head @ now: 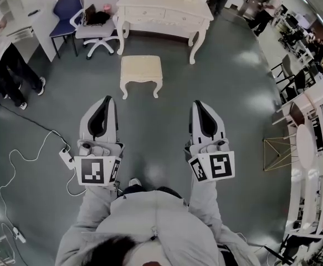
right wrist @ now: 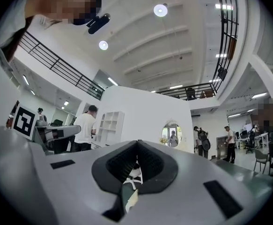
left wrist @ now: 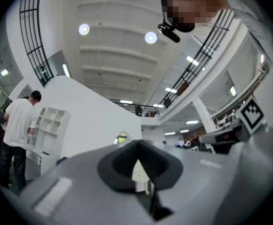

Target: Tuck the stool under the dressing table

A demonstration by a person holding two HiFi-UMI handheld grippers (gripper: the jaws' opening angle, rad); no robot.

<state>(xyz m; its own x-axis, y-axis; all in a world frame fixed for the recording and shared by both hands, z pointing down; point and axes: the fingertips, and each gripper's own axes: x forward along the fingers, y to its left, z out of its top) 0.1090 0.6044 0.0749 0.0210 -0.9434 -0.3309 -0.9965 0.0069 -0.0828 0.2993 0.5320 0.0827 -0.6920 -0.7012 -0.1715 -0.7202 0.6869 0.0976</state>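
Before dressing table (head: 167, 16), stool (head: 142, 69) standing apart

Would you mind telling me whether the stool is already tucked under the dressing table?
No, the stool stands well in front of the dressing table, with a clear gap between them.

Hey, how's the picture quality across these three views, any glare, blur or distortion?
Head view: fisheye bends the room's edges, and lights glare off the glossy floor right of the sharp stool. Left gripper view: soft all over, lamps bloom, the gripper up close is blurred. Right gripper view: crisper, one bright lamp, black corners.
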